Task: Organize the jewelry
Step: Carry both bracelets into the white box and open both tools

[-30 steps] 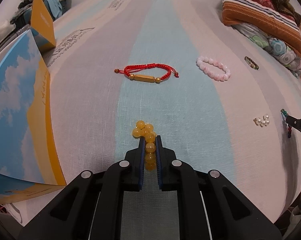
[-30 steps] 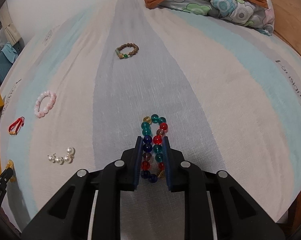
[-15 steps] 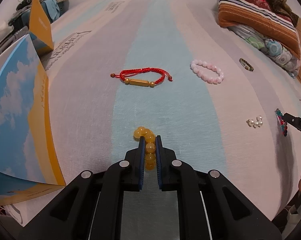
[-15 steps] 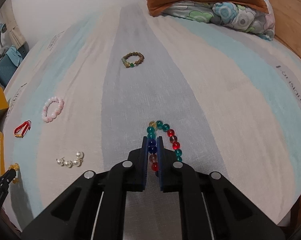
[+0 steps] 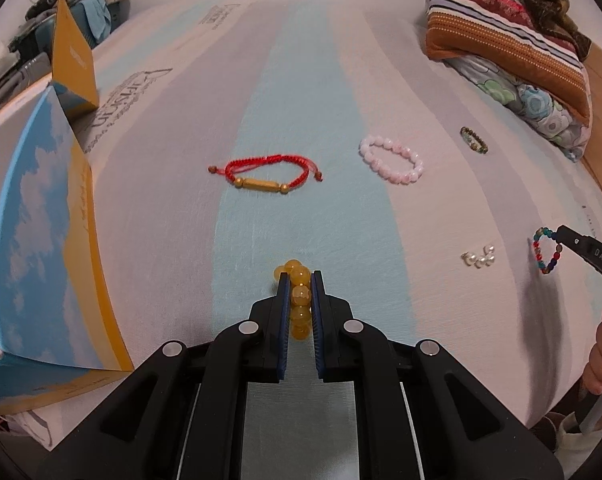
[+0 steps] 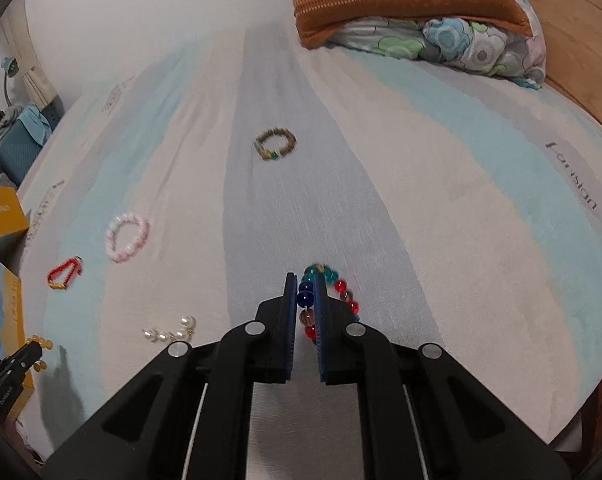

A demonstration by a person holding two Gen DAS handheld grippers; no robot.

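Note:
My left gripper [image 5: 300, 280] is shut on a yellow bead bracelet [image 5: 300, 296] and holds it above the striped bed sheet [image 5: 301, 80]. My right gripper [image 6: 305, 282] is shut on a multicoloured bead bracelet [image 6: 333, 286], which hangs beside its right finger; it also shows in the left wrist view [image 5: 545, 250]. On the sheet lie a red cord bracelet [image 5: 267, 172], a pink bead bracelet [image 5: 391, 159], a brown bead bracelet [image 6: 276, 145] and a pearl cluster [image 5: 479, 258].
A blue-and-yellow box [image 5: 41, 248] with an open lid stands at the left. Stacked pillows [image 5: 509, 48] lie at the far right. Clutter [image 6: 17, 132] sits past the bed's left side. A wooden bed frame [image 6: 573, 40] runs along the right.
My right gripper closed on the multicoloured bracelet and lifted it off the sheet. My left gripper rose a little with the yellow bracelet still in it.

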